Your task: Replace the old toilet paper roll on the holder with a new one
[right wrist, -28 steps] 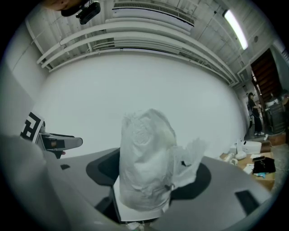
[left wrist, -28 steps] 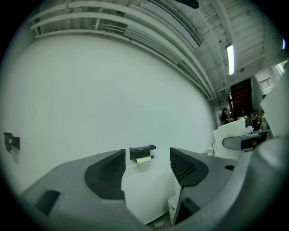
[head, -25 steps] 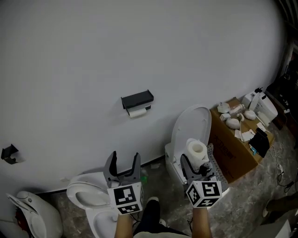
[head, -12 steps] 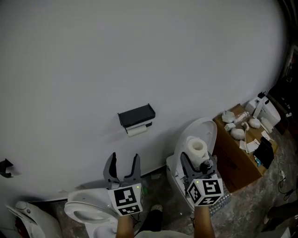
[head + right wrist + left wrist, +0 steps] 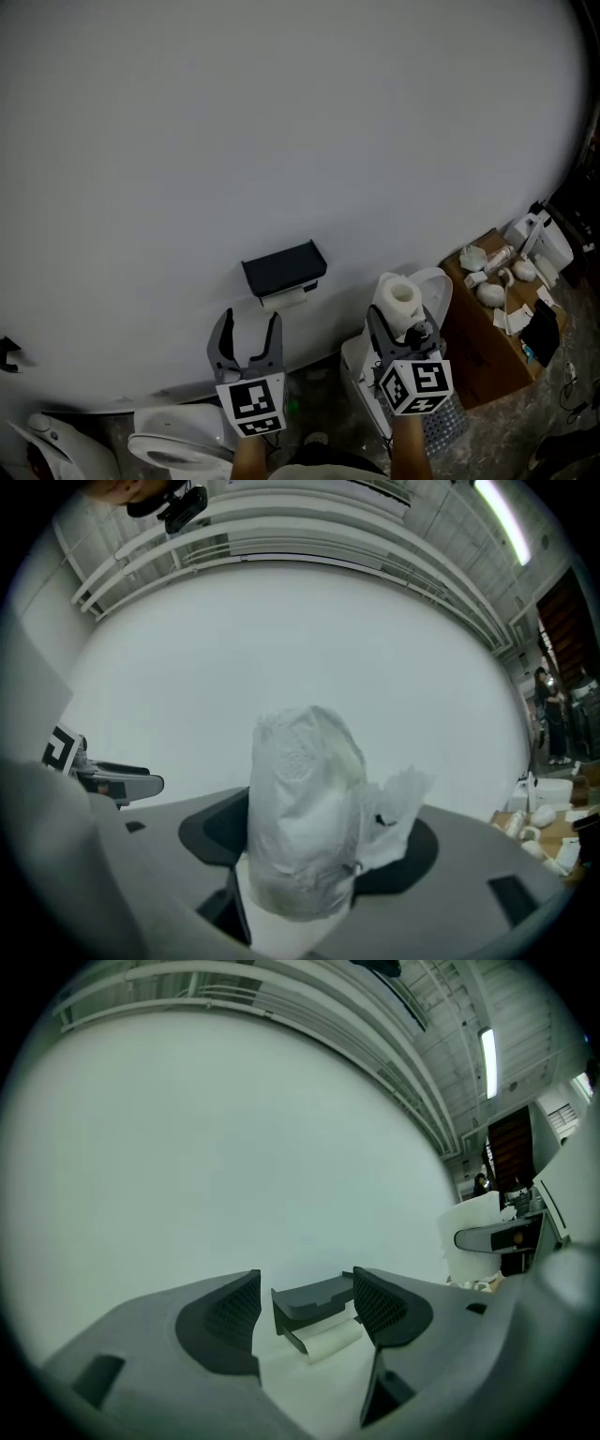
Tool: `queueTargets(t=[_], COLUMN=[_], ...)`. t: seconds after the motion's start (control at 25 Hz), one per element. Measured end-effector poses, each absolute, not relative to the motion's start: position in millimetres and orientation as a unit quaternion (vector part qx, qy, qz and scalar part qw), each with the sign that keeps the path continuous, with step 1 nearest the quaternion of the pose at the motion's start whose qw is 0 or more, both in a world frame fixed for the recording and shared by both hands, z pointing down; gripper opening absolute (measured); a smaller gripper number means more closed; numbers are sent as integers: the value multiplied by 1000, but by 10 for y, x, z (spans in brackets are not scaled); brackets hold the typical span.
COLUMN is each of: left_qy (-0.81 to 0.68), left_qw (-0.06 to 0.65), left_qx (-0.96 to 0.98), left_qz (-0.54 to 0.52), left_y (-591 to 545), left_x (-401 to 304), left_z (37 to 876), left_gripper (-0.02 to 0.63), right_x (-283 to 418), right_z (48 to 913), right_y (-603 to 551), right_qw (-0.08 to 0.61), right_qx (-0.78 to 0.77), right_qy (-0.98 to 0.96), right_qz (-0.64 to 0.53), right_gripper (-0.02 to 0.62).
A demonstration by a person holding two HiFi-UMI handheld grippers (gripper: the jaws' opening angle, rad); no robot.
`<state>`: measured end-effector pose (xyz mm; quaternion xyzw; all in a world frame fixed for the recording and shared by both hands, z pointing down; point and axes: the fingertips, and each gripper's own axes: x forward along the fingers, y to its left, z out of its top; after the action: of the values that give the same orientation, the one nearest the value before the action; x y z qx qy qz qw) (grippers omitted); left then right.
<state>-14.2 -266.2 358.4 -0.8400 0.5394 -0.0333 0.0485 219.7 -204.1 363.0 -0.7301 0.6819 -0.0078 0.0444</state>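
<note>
Left gripper view: spread left claw is facing the holder dead ahead; right claw is pinching the new roll.

The grey mottled floor carries a white toilet close to the wall and a second toilet well to its left. A brown cardboard box stands just beside the first one. On top of the box lie several small white objects, too small to tell apart.
</note>
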Motion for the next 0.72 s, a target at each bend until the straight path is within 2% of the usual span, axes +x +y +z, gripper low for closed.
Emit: queueTargets(t=[0.72], left_qy=[582], left_qw=[39], left_qx=[-810], left_qz=[-61], left_y=[-3015], left_x=[-101], left_z=[3692], left_gripper=[291], right_x=[2327], right_z=[3773], right_y=[-2670], right_qw=[36], right_qx=[-692], right_qy=[720], right_qz=[-38], right_gripper=[308])
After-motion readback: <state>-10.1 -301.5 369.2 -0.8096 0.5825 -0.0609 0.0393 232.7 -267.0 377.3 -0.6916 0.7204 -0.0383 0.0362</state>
